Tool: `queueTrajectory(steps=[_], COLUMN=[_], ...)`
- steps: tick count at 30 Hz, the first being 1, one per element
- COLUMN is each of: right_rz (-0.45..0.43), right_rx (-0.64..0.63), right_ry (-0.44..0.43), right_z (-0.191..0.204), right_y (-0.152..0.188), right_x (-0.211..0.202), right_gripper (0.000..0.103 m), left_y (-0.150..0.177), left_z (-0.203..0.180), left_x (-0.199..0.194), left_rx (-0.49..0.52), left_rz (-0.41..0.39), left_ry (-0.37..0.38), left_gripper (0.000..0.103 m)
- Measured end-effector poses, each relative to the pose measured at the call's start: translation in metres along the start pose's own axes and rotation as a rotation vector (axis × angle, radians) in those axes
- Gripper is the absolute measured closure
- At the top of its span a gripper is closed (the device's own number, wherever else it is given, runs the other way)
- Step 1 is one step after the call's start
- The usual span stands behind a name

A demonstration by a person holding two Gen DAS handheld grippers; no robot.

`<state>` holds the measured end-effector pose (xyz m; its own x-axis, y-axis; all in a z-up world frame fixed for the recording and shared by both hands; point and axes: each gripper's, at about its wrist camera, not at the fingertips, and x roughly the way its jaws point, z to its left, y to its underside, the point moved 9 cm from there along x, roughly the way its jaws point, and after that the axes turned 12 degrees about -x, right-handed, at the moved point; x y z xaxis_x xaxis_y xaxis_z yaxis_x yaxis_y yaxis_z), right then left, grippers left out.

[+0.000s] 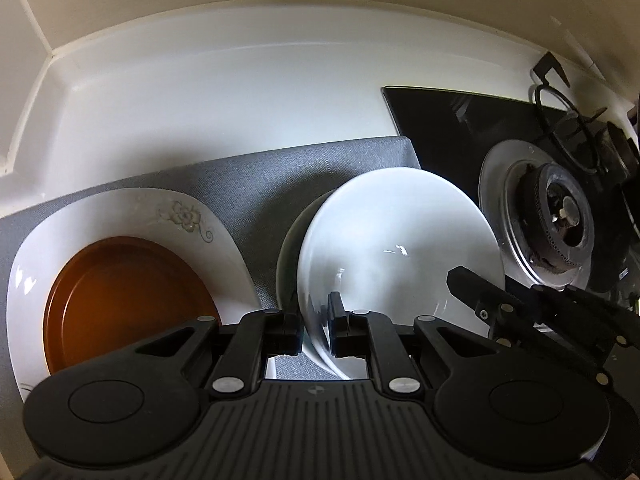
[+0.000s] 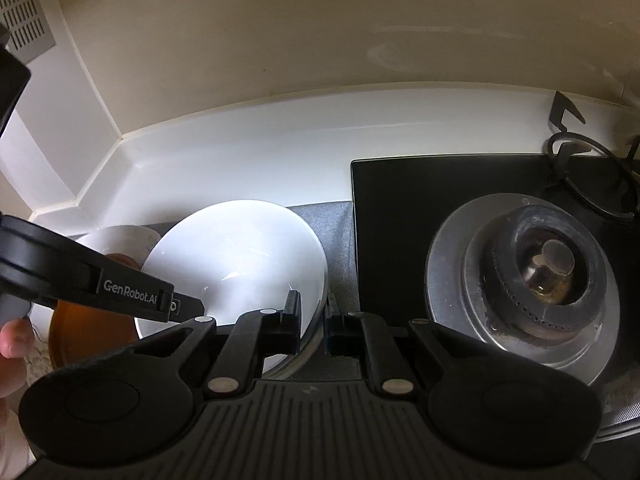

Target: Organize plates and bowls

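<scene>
A white bowl [image 1: 396, 248] is held tilted above a grey mat [image 1: 256, 184]; a second white bowl's rim [image 1: 288, 256] shows just behind it. My left gripper [image 1: 314, 328] is shut on the bowl's near rim. My right gripper [image 2: 312, 320] is shut on the opposite rim of the same bowl [image 2: 236, 256], and shows in the left wrist view [image 1: 480, 296]. A brown plate [image 1: 124, 300] lies on a white flowered plate [image 1: 192, 220] at the left of the mat. Both show partly in the right wrist view, the brown plate [image 2: 88, 328] below the left gripper's body.
A black gas hob [image 2: 400, 208] with a burner [image 2: 548, 264] and a pan support [image 2: 588, 176] lies right of the mat. A white counter [image 1: 224, 96] runs back to a cream wall. A vent grille [image 2: 24, 12] is up left.
</scene>
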<state>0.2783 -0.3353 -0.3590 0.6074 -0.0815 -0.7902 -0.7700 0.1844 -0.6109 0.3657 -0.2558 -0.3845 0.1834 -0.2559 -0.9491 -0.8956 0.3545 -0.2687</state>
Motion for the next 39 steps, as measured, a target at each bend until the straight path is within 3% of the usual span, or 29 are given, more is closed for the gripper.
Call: queueTrajectory(steps=[6, 12, 16, 21, 25, 31, 37, 39], right_rz=[-0.007, -0.016, -0.016, -0.012, -0.042, -0.033, -0.023, -0.014], right_rx=[0.023, 0.205, 0.266, 0.189, 0.087, 0.042, 0.127, 0.179], right_ry=[-0.006, -0.14, -0.175, -0.155, -0.098, -0.09, -0.146, -0.182], right_z=[-0.003, -0.018, -0.021, -0.01, -0.003, 0.001, -0.005, -0.008], right_y=[0.001, 0.014, 0.021, 0.021, 0.019, 0.024, 0.023, 0.027], right_x=[0.001, -0.001, -0.002, -0.006, -0.012, -0.01, -0.012, -0.014], right_gripper=[0.091, 0.09, 0.09, 0.09, 0.093, 0.092, 0.083, 0.062], left_y=[0.001, 0.003, 0.006, 0.009, 0.013, 0.015, 0.015, 0.016], left_z=[0.003, 0.016, 0.018, 0.022, 0.028, 0.028, 0.026, 0.026], left_x=[0.005, 0.0, -0.004, -0.007, -0.008, -0.02, -0.026, -0.023], left_rx=[-0.004, -0.07, -0.103, -0.161, -0.252, -0.256, -0.152, -0.119], left_rz=[0.021, 0.063, 0.095, 0.133, 0.206, 0.227, 0.15, 0.124], left_ry=[0.025, 0.107, 0.138, 0.176, 0.201, 0.164, 0.096, 0.08], left_gripper=[0.09, 0.086, 0.084, 0.079, 0.074, 0.073, 0.073, 0.073])
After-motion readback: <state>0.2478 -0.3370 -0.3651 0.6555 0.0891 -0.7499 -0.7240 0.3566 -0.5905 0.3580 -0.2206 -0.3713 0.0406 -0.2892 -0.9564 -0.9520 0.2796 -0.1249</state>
